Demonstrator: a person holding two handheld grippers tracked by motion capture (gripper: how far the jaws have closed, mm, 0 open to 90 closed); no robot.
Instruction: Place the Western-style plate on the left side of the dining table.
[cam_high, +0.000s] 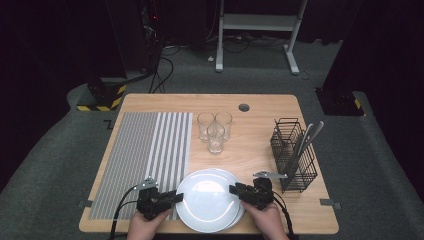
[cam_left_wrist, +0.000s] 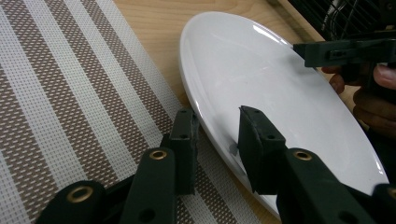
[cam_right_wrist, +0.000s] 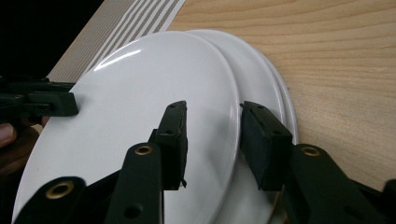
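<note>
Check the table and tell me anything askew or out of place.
The stack of white plates is uneven: the top plate sits shifted off the ones beneath, whose rims stick out on one side. The glasses stand upright; nothing is spilled.

A stack of plates (cam_high: 209, 200) sits on the table (cam_high: 260, 145) at its near edge, about mid-width. The placemat (cam_high: 145, 155) lies left of it, touching or just under the stack's left rim. The left tongs (cam_high: 172, 198) straddle the top plate's left rim and the right tongs (cam_high: 236, 190) its right rim. Three glasses (cam_high: 214, 129) stand behind the stack. The cutlery basket (cam_high: 294, 155) stands at the right, with utensils (cam_high: 306, 140) in it.
</note>
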